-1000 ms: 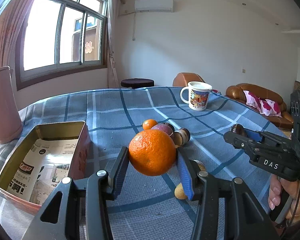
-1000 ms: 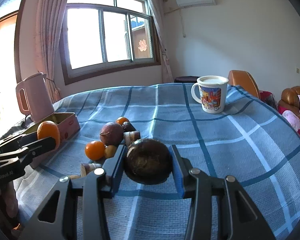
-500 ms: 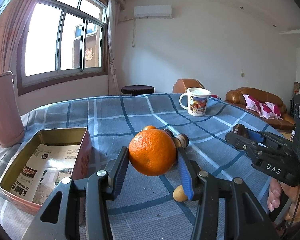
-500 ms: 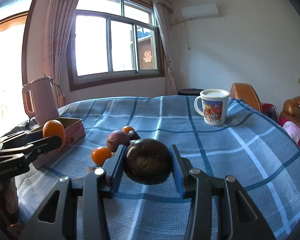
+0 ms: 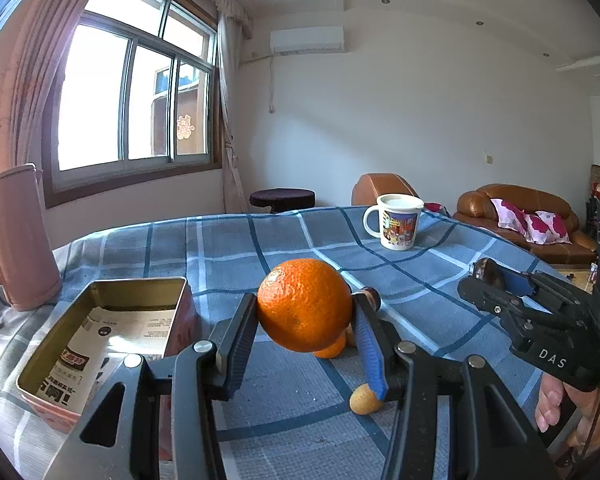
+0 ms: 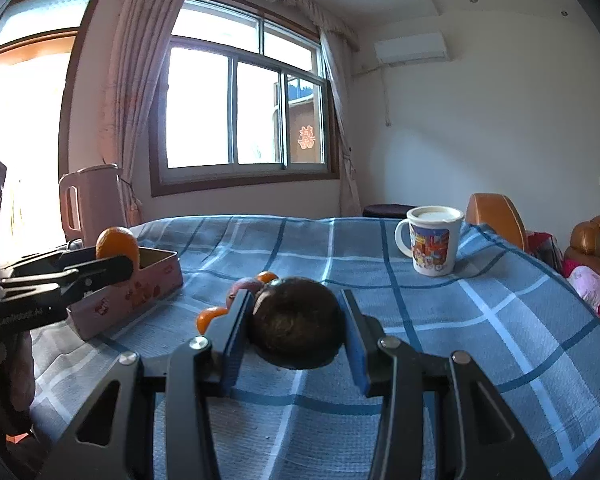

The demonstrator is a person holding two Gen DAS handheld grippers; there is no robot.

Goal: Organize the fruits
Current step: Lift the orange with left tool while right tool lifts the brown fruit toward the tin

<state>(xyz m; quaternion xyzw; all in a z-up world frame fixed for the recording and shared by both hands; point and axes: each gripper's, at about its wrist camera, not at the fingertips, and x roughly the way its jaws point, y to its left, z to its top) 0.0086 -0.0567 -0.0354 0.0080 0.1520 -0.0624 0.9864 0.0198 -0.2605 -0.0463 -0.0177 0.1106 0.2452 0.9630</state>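
Observation:
My left gripper [image 5: 306, 322] is shut on a large orange [image 5: 305, 304] and holds it above the blue plaid table, just right of the open pink tin [image 5: 100, 336] lined with newspaper. My right gripper [image 6: 296, 330] is shut on a dark brown round fruit [image 6: 296, 322], also lifted. In the right wrist view the left gripper [image 6: 112, 258] with its orange stands over the tin [image 6: 128, 296]. Small oranges [image 6: 210, 316], a purple fruit [image 6: 246, 286] and a small tan fruit [image 5: 364, 398] lie on the cloth, partly hidden.
A printed white mug [image 6: 434, 240] stands at the back right of the table. A pink kettle [image 5: 16, 236] stands at the left behind the tin. Sofa and chairs lie beyond the table's far edge.
Both grippers have risen with their fruits still held, so the table sits lower in view. The left gripper has drawn nearer the tin.

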